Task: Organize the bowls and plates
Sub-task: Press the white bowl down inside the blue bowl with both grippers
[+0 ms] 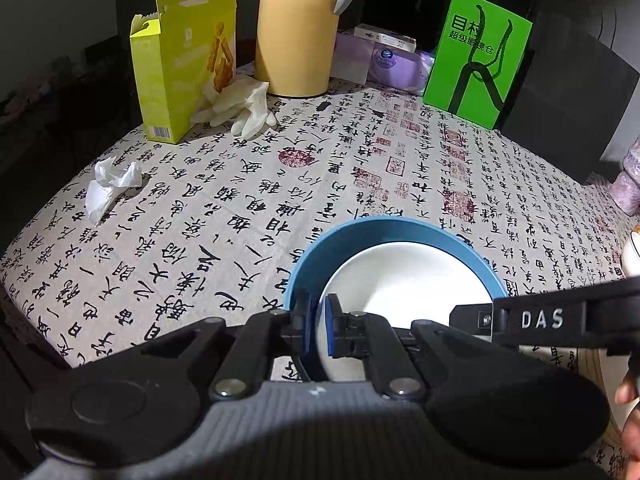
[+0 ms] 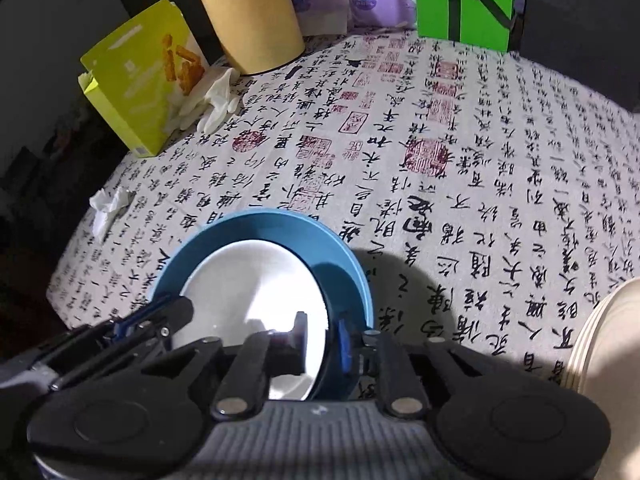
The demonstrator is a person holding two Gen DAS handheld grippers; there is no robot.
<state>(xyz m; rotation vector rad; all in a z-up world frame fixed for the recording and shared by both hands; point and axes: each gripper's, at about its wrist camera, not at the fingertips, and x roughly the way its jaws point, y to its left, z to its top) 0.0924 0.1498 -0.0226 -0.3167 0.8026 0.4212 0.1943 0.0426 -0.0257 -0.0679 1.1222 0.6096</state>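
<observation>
- The blue bowl (image 1: 352, 236) is sitting near the front edge of the table's calligraphy-print tablecloth (image 1: 280, 184), with a white plate (image 1: 404, 284) lying inside it.
- The left gripper (image 1: 318, 326) is clamping the bowl's near-left rim, its jaws pressed together on the blue wall, one pad outside and one inside.
- The right gripper (image 2: 322, 338) is straddling the near-right rims of plate and bowl; its jaws are standing slightly apart, and whether the pads are pressing cannot be told.
- Open cloth is stretching wide behind and to the right of the bowl; the middle of the table is lying free.
- Along the far edge are standing a yellow snack box (image 1: 184, 64), a tan thermos jug (image 1: 298, 28), purple tissue packs (image 1: 384, 62) and a green paper bag (image 1: 478, 60); white gloves (image 1: 240, 106) are lying at the box's foot.
- A crumpled tissue (image 1: 110, 186) is lying near the left edge, well apart from the bowl.
- The left wrist view is showing the right gripper's arm reaching in from the right, and a fingertip (image 1: 626, 392) at the frame's edge.
- The right wrist view is showing a cream-coloured dish rim (image 2: 600, 340) at the lower right, near the bowl, and the left gripper (image 2: 160, 320) on the bowl's rim.
</observation>
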